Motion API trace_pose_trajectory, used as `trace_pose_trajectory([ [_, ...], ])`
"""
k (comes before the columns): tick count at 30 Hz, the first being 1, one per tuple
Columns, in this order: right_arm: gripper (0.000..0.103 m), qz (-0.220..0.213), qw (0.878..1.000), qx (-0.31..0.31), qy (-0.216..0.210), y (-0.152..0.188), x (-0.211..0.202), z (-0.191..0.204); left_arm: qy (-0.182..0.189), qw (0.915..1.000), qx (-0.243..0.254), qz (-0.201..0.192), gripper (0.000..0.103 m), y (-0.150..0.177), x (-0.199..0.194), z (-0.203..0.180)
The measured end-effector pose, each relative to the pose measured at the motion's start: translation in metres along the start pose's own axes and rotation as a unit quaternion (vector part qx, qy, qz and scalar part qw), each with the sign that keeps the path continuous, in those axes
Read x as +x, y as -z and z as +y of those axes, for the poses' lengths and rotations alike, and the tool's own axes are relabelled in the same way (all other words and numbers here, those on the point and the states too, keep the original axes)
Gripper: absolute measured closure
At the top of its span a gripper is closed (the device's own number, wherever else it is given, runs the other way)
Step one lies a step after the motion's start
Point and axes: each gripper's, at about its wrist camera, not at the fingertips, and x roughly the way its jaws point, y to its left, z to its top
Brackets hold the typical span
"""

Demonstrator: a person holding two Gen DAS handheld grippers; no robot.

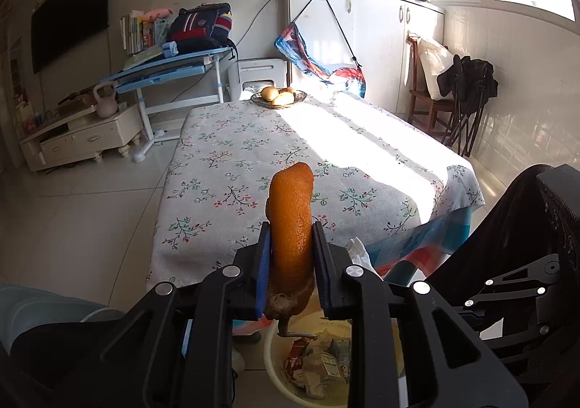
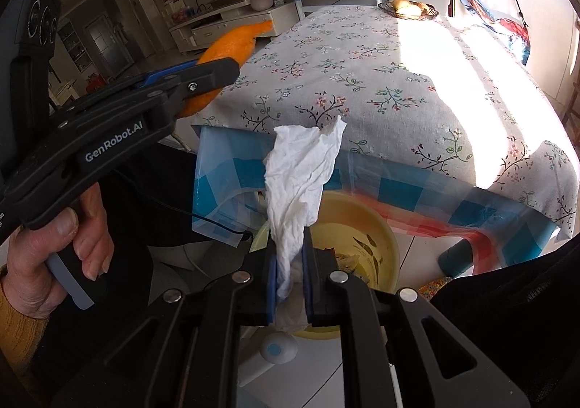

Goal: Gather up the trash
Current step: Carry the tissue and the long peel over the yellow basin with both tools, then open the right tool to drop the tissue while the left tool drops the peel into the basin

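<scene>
My left gripper [image 1: 290, 252] is clamped on a long orange peel [image 1: 292, 223], which stands up between the pads. My right gripper [image 2: 290, 263] pinches a crumpled white tissue [image 2: 302, 172] — its loose end rises above the fingers. Both hang above a yellow basin [image 2: 377, 227] on the floor, just off the near edge of the surface [image 2: 362, 82]; wrappers [image 1: 319, 361] lie inside it. Beyond, a floral cloth covers the surface — at its far end sits a basket of fruit [image 1: 278, 96].
</scene>
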Motion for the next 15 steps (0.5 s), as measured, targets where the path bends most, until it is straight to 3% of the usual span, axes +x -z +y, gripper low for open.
trace_pose_trajectory([
  [11, 0.087, 0.069, 0.998, 0.003, 0.005, 0.002, 0.052, 0.0, 0.002, 0.9999, 0.009, 0.005, 0.082, 0.002, 0.003, -0.003],
  [14, 0.071, 0.073, 0.997, 0.0, 0.012, 0.003, 0.058, 0.002, 0.005, 0.9999, 0.01, 0.009, 0.082, 0.002, 0.005, -0.004],
  [15, 0.071, 0.072, 0.997, 0.001, 0.012, 0.003, 0.057, 0.001, 0.006, 0.9999, 0.009, 0.011, 0.082, 0.002, 0.006, -0.004],
])
